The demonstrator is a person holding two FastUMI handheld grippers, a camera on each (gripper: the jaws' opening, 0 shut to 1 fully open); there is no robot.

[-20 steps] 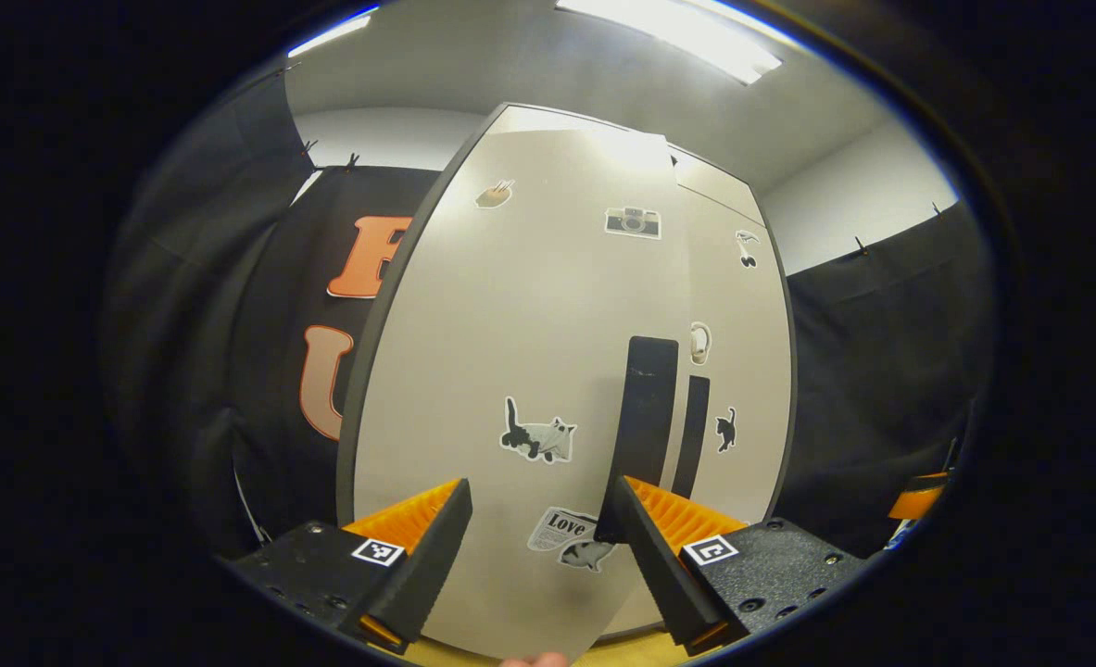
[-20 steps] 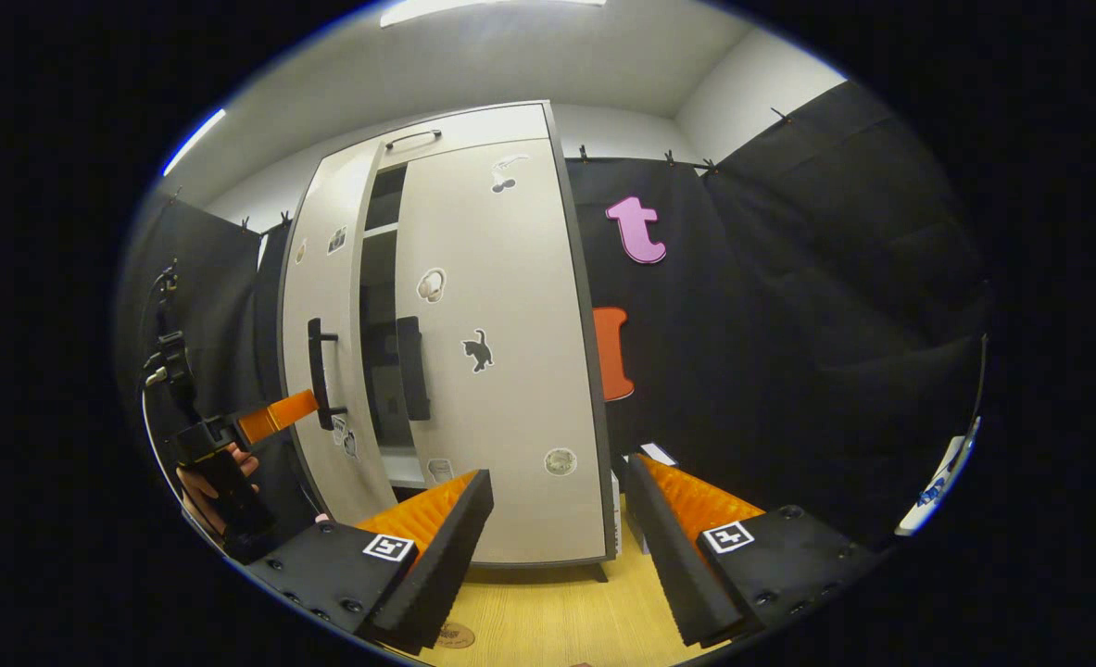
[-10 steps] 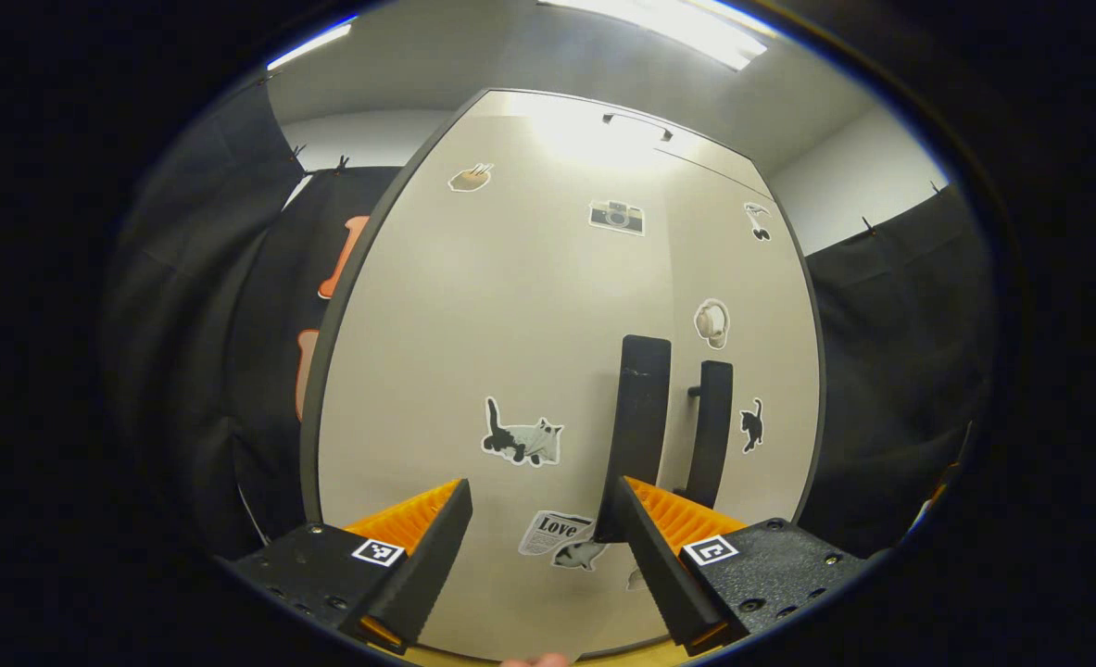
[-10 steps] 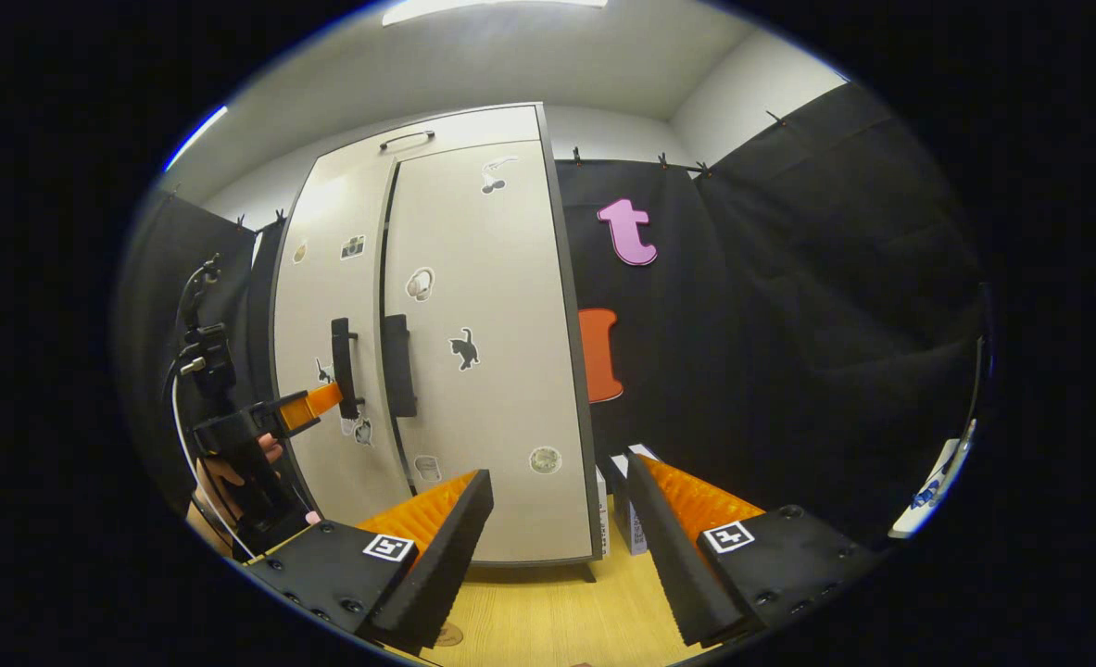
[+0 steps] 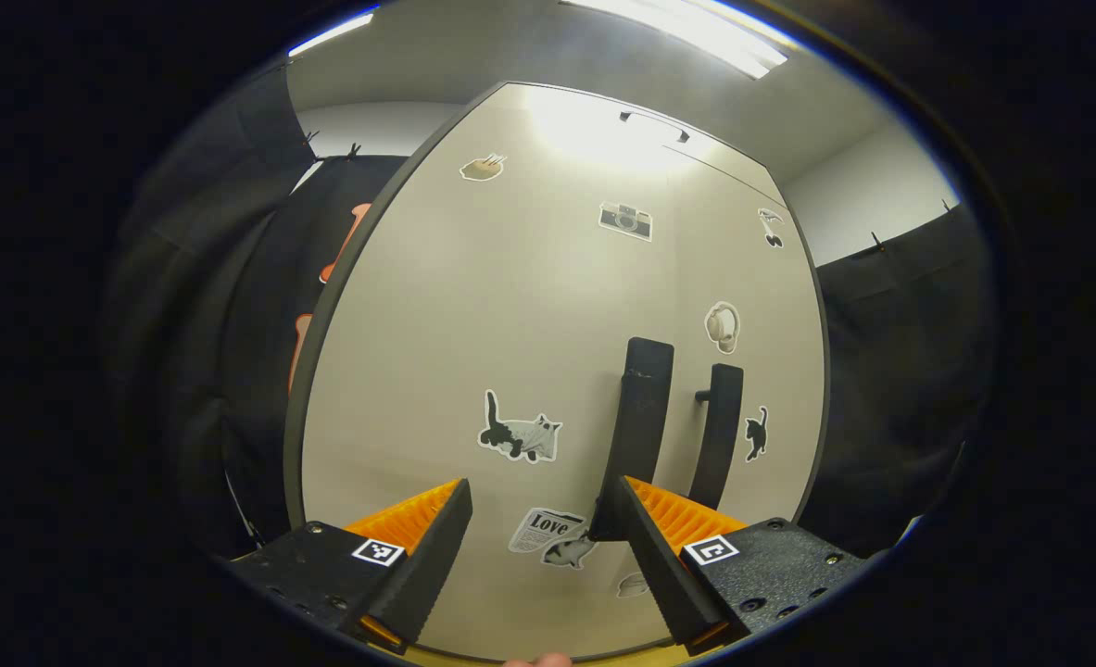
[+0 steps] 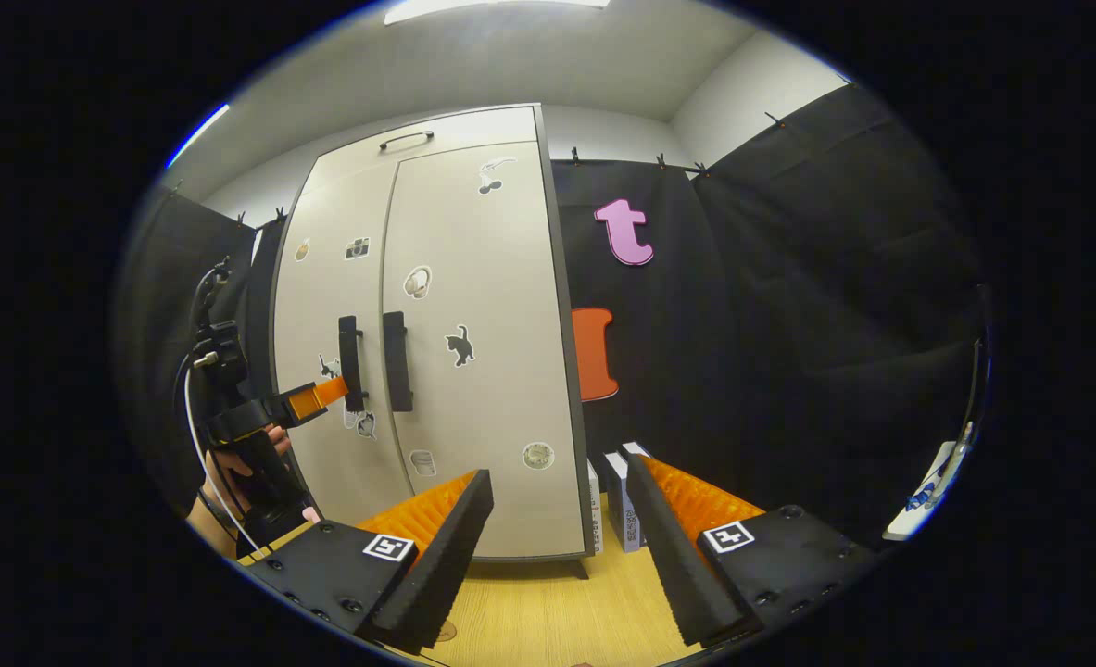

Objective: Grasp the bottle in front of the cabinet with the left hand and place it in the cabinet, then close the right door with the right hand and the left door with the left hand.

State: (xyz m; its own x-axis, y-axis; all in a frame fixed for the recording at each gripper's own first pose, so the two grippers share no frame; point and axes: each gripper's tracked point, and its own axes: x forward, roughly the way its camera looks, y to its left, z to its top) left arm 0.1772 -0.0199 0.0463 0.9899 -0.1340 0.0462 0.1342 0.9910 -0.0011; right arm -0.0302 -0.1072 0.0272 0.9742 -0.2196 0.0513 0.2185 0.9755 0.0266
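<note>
The pale cabinet stands with both doors flush, so its inside is hidden. In the left gripper view the left door [image 5: 455,352] with its cat sticker is close ahead. My left gripper [image 5: 540,491] is open, its right fingertip resting against the left door's black handle [image 5: 640,408], with the right door's handle [image 5: 719,417] just beyond. In the right gripper view the left gripper [image 6: 321,396], held by a hand [image 6: 233,468], touches the left handle [image 6: 351,361]. My right gripper [image 6: 557,477] is open and holds nothing, well back from the right door [image 6: 483,306].
Two slim upright boxes [image 6: 622,496] stand on the wooden floor [image 6: 548,602] against the cabinet's right side. Black cloth walls close in on both sides. A white object [image 6: 937,477] hangs at the far right edge. A cable runs down from the left gripper.
The left door has swung shut under my left gripper, closing the dark gap between the doors. The right gripper has stayed open and nearly still.
</note>
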